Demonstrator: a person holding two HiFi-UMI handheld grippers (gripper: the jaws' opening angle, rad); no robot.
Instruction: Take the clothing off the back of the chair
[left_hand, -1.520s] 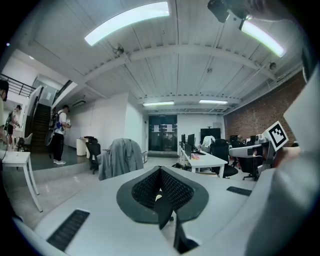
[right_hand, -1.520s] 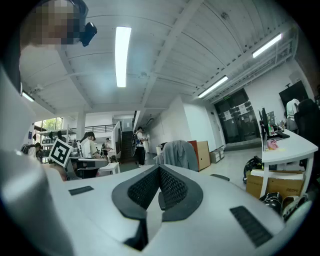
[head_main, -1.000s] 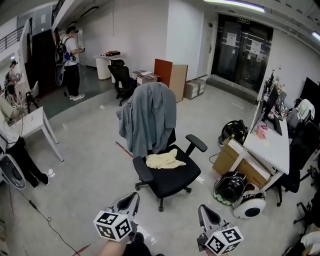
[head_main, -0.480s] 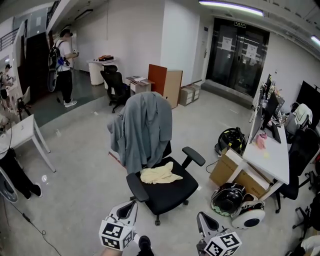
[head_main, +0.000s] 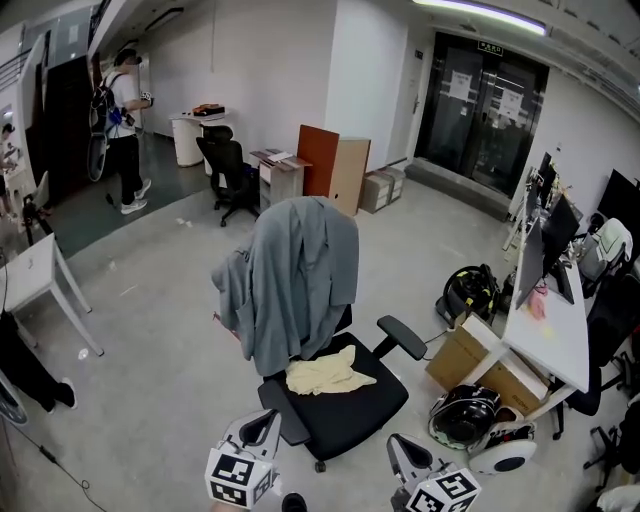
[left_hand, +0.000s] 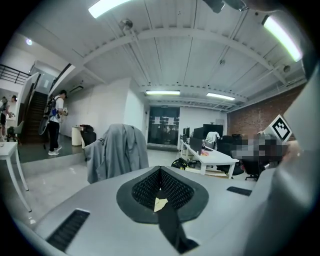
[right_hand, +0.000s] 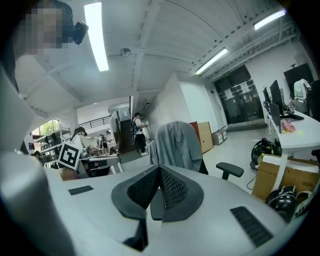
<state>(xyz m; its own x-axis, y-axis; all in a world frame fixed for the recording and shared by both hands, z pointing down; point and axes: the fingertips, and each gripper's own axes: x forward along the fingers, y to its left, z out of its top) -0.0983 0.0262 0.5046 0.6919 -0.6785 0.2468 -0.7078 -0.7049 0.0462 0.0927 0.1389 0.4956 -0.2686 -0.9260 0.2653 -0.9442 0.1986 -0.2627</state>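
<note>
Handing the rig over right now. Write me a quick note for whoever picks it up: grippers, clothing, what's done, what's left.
Left gripper: shut, empty, short of the chair.
Right gripper: shut, empty, also short of the chair.
Grey jacket: draped over the chair's backrest, untouched. A pale yellow cloth lies on the seat.
Done: nothing yet.
Left: open the jaws, reach in, grip the jacket and lift it off the backrest.
</note>
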